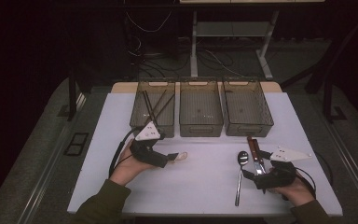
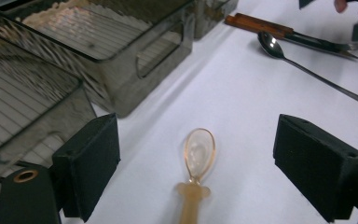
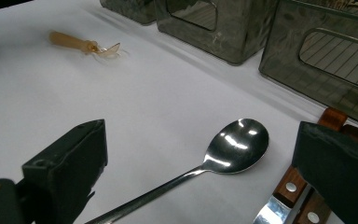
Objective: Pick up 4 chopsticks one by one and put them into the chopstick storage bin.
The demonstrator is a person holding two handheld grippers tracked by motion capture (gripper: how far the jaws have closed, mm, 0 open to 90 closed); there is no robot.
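A small translucent orange spoon (image 1: 182,156) lies on the white table (image 1: 200,186), left of centre. My left gripper (image 1: 172,157) is down at its handle end and open; in the left gripper view the spoon (image 2: 199,154) lies between the wide black jaws, touched by neither. A long metal spoon (image 1: 240,175) and a wood-handled knife (image 1: 254,151) lie at the right. My right gripper (image 1: 256,173) is open over them: in the right gripper view the spoon's bowl (image 3: 235,147) sits between the jaws and the knife handle (image 3: 298,186) lies by the right jaw.
Three grey see-through bins stand in a row at the back of the table: left bin (image 1: 156,82) with long thin sticks in it, middle bin (image 1: 201,128), right bin (image 1: 248,128). Beyond the table are dark floor, cables and a desk frame.
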